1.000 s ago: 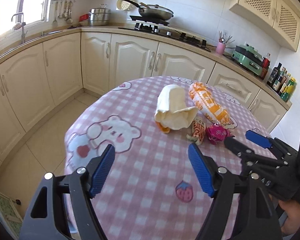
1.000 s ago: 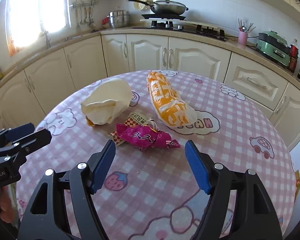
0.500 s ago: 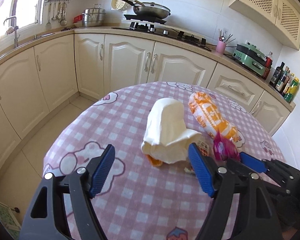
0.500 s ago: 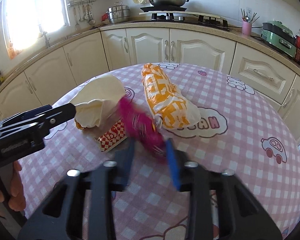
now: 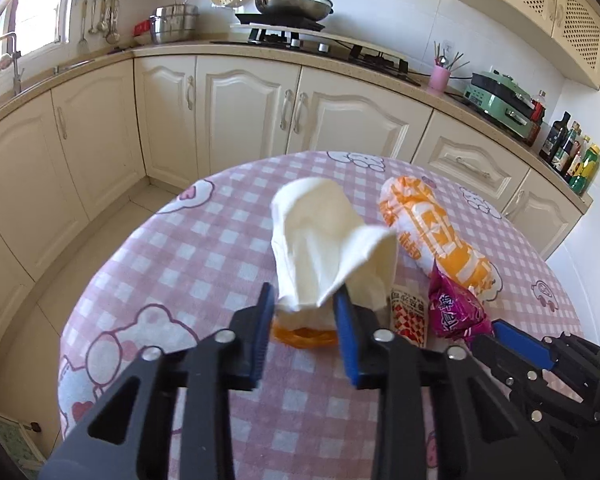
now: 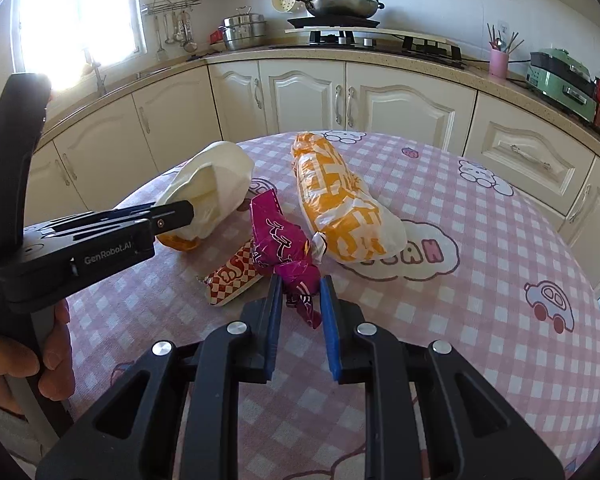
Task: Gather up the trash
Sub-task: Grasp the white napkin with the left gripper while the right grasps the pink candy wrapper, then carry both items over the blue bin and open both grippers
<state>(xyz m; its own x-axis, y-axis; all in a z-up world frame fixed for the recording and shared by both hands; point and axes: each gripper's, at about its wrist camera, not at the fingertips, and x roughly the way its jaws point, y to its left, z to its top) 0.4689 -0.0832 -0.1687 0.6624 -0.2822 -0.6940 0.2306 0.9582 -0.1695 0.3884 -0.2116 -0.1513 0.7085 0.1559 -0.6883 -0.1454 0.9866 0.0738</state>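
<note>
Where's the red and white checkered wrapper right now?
The checkered wrapper lies flat on the table, just left of the magenta wrapper in the right gripper, near the white bag.

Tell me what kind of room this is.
A home kitchen, almost certainly: a gas stove with a wok on the counter, cream cabinets beneath, utensils hanging by the window, and a round table with a pink checked cloth.

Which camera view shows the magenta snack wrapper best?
The right wrist view: the magenta snack wrapper lies nearly whole at the centre, its twisted end between the right gripper jaws. The left wrist view shows it only at the right, partly hidden behind the gripper.
</note>
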